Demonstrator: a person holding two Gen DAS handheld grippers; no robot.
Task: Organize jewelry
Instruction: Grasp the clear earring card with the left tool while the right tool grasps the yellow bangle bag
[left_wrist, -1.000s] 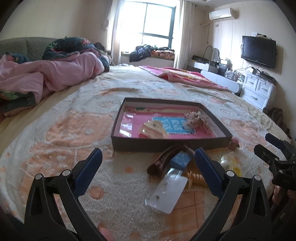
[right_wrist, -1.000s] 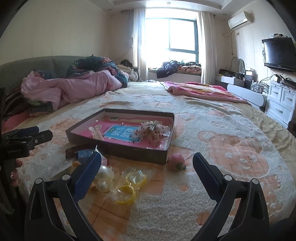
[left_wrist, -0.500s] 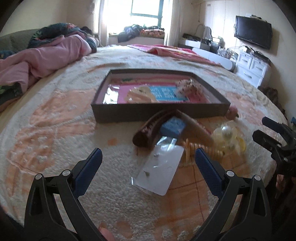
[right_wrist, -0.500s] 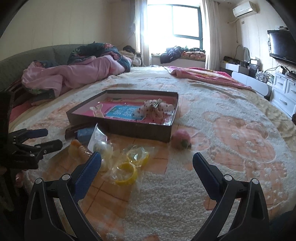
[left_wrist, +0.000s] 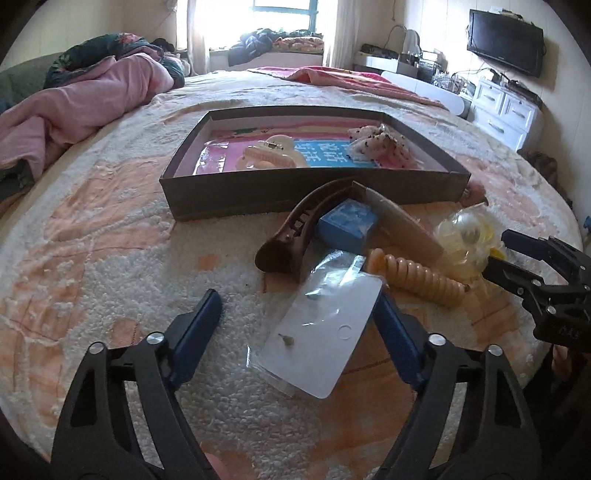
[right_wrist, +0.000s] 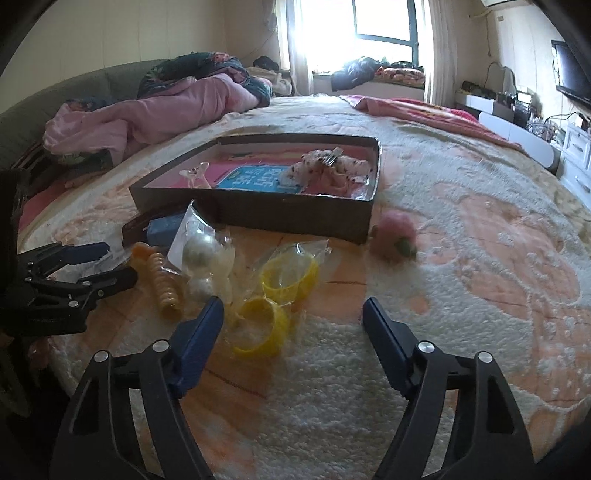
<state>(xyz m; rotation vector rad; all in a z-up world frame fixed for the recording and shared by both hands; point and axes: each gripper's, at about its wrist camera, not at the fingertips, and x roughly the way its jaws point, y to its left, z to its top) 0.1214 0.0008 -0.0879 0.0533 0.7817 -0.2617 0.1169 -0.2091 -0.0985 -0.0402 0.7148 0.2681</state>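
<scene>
A dark shallow box (left_wrist: 295, 192) (right_wrist: 295, 218) lies on the bed, holding a cream hair claw (left_wrist: 269, 155) and a spotted bow (left_wrist: 380, 144). In front of it lie a brown hair claw (left_wrist: 291, 236), a blue block (left_wrist: 349, 223), an orange spiral tie (left_wrist: 417, 277) and a bagged earring card (left_wrist: 325, 332). My left gripper (left_wrist: 299, 314) is open, low over the card. My right gripper (right_wrist: 293, 319) is open above the bagged yellow bangles (right_wrist: 273, 306); a pearl item in plastic (right_wrist: 201, 258) lies left of them.
A pink fuzzy ball (right_wrist: 395, 236) lies right of the box. Pink bedding (left_wrist: 74, 107) is heaped at the far left. White drawers (left_wrist: 506, 110) and a TV (left_wrist: 506, 37) stand to the right. The bed's edge runs close below both grippers.
Both grippers have moved down and forward toward the loose items. The left now straddles the earring card; the right now hangs over the yellow bangles.
</scene>
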